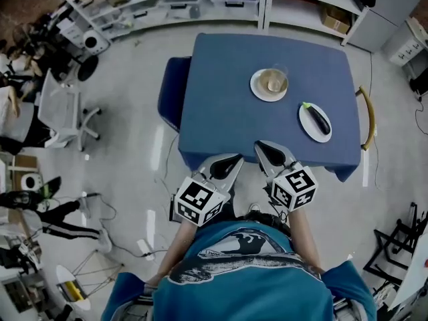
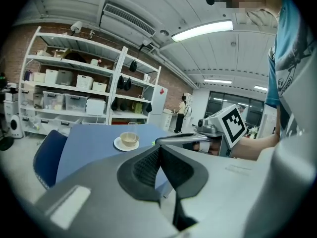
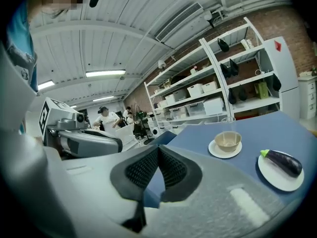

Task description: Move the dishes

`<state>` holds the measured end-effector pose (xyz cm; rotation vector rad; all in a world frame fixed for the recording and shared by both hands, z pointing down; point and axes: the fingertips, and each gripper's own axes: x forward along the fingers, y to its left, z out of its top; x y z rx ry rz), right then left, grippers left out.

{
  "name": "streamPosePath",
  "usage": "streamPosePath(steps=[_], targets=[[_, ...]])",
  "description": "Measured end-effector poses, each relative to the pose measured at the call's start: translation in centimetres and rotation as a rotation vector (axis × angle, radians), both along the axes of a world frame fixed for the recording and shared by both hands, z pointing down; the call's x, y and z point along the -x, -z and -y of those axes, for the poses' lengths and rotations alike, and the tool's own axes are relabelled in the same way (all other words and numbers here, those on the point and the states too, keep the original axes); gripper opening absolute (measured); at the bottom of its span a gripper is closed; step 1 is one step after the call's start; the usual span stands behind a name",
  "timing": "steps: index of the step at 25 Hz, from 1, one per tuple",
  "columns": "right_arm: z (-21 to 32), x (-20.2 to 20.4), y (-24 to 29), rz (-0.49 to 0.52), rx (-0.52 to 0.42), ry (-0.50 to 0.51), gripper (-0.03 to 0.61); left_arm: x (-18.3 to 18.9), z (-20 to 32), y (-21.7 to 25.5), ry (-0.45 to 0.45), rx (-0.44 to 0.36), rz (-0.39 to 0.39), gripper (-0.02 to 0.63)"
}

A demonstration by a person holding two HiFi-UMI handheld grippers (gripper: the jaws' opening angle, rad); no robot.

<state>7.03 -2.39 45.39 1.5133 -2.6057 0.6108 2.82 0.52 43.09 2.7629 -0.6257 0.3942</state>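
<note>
A blue table [image 1: 227, 105] carries a beige bowl [image 1: 272, 82] on a white saucer [image 1: 257, 89], with a clear glass [image 1: 280, 69] just behind it. To the right lies a purple eggplant [image 1: 317, 117] on a white oval plate [image 1: 309, 129]. Both grippers hover at the table's near edge, apart from the dishes. My left gripper [image 1: 233, 161] is shut and holds nothing; my right gripper [image 1: 262, 147] is shut and holds nothing too. The bowl [image 2: 129, 140] shows ahead in the left gripper view. The right gripper view shows bowl [image 3: 228, 141] and eggplant [image 3: 284, 161].
A blue chair [image 1: 172, 91] is tucked against the table's left side and a wooden chair [image 1: 368, 116] stands at its right. Shelving [image 1: 180, 2] with bins runs behind the table. An office chair [image 1: 61, 109] and clutter fill the left of the floor.
</note>
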Motion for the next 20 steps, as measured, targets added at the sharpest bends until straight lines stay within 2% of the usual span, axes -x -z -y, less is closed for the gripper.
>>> streamPosePath(steps=[10,20], targets=[[7.8,0.6,0.3,-0.012,0.025,-0.155,0.002,1.4,8.3,1.2,-0.135,-0.002,-0.024,0.012],[12.4,-1.9,0.2,-0.068,0.034,-0.308,0.003,2.7,12.9,1.1,-0.197,0.001,-0.045,0.012]])
